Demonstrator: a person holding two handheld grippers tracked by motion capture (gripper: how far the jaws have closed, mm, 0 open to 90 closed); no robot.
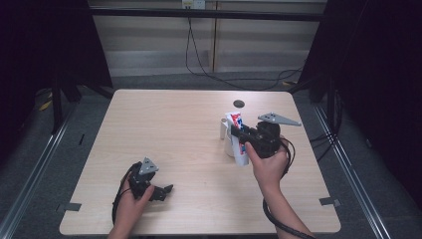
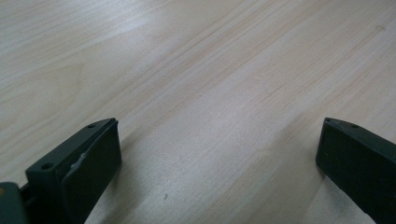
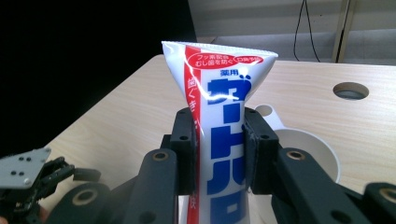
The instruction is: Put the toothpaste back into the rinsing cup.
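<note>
In the high view, the left gripper [image 1: 161, 190] sits nearest, at about 7 o'clock on the pale wooden bench [image 1: 169, 134], held low in the person's left hand [image 1: 130, 201]. Its black jaws are spread wide w/ nothing between them; the left gripper view has just bare bench wood [image 2: 210, 84] in the gap.

A bit farther in, at about 3 o'clock from the bench middle, the person's right hand [image 1: 270, 167] holds the right gripper [image 1: 240, 137], w/ its grey three-cornered plate [image 1: 278, 119] on top. Its jaws are pinching the white plastic toothpaste tube with red and blue print [image 1: 238, 139]. In the right gripper view the tube [image 3: 219, 116] stands upright, flat crimped end up, and a black pad presses on each side of it. The left gripper [image 3: 32, 179] shows far off at 8 o'clock in that view.

The tube is held just beside a white plastic cup with a small handle tab [image 3: 303, 149]; I can't tell if the tube's bottom end is in the cup or next to it.

Farther back, at about 12 o'clock from the cup, is a small round hole in the bench [image 1: 239, 103]. Beyond the bench edge a black cable [image 1: 199, 64] hangs down the wall to the grey floor [image 1: 199, 79].
</note>
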